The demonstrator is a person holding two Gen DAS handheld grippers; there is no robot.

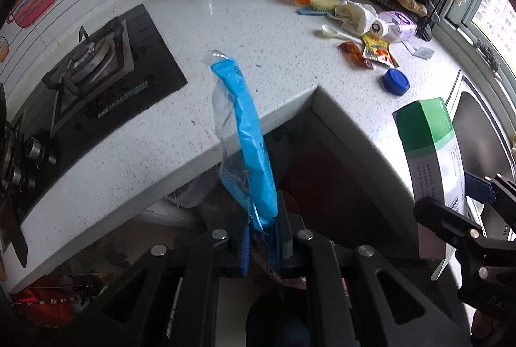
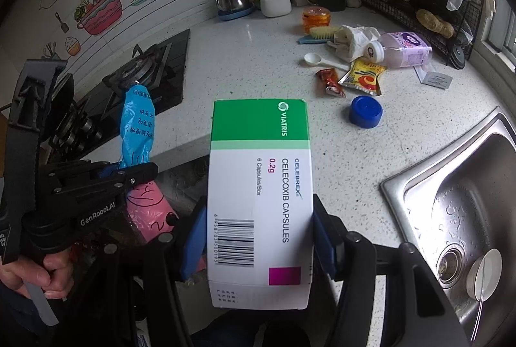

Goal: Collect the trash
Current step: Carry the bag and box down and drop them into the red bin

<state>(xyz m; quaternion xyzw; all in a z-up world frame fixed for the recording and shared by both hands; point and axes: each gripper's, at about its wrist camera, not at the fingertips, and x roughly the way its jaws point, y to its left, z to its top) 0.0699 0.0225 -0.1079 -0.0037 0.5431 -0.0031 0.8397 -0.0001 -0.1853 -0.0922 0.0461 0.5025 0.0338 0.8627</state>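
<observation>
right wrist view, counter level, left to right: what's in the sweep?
Gas stove → blue plastic wrapper held by the left tool → medicine box in the right tool → blue bottle cap → sink.

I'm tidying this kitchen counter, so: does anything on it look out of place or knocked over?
Yes. A purple-labelled bottle lies on its side beside loose sachets, and a blue cap sits alone on the counter.
</observation>
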